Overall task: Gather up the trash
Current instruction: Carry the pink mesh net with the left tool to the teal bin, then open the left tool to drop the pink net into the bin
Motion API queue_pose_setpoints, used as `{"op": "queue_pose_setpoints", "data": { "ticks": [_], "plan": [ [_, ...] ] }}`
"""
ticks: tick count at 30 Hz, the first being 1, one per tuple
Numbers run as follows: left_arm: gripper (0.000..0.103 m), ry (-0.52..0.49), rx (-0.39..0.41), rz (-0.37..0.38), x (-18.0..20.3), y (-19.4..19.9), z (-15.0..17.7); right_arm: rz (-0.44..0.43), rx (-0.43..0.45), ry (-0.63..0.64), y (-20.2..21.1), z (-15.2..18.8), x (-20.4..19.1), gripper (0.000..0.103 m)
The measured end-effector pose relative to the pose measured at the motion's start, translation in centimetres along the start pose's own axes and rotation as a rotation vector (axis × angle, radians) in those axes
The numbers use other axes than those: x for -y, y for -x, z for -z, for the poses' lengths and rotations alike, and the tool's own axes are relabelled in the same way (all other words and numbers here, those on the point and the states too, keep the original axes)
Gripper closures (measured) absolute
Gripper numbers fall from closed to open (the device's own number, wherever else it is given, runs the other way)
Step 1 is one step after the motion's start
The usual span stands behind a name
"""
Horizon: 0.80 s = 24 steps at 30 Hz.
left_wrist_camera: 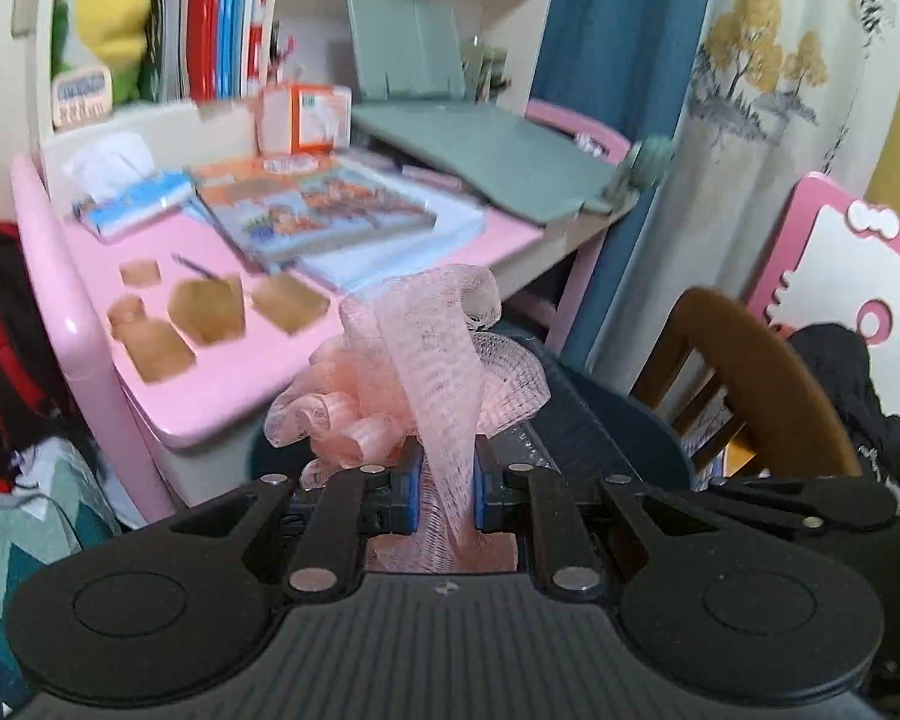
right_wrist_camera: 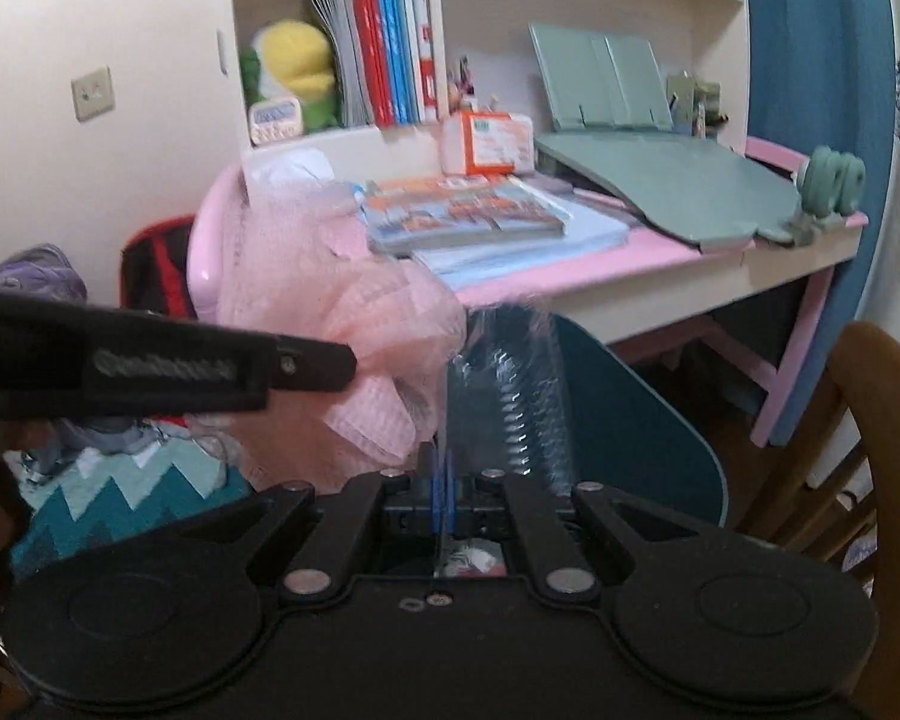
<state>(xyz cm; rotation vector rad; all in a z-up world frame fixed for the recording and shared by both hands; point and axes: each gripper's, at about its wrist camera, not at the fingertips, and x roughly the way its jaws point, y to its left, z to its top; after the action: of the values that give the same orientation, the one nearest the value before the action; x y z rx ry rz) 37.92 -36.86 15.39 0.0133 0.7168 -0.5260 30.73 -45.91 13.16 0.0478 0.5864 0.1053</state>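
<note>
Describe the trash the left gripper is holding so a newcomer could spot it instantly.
Start at the pink desk, then drop to its near front edge, where the left gripper is clamped on a pink mesh wrap. It is netted, ruffled and translucent, unlike the flat brown paper scraps on the desktop.

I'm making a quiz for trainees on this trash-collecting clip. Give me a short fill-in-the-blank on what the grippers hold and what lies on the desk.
1. The left gripper is shut on a ____ mesh wrapping.
2. The right gripper pinches a clear ____ sheet.
3. Brown scraps lie on the ____ desk.

Missing words: pink; plastic; pink
</note>
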Motion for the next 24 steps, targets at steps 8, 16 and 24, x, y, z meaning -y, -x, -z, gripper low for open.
{"op": "queue_pose_setpoints", "data": {
  "ticks": [8,16,24],
  "plan": [
    [0.088,0.000,-0.108,0.003,-0.1,-4.1,1.6,0.026,-0.074,-0.003,-2.3,0.9,0.1,0.089],
    [0.075,0.005,-0.116,0.016,-0.2,-4.6,2.2,0.060,-0.094,0.035,-1.8,1.3,0.1,0.075],
    [0.071,0.008,-0.091,0.002,-0.6,-2.3,2.6,0.068,-0.078,0.073,0.0,1.3,-0.7,0.070]
  ]
}}
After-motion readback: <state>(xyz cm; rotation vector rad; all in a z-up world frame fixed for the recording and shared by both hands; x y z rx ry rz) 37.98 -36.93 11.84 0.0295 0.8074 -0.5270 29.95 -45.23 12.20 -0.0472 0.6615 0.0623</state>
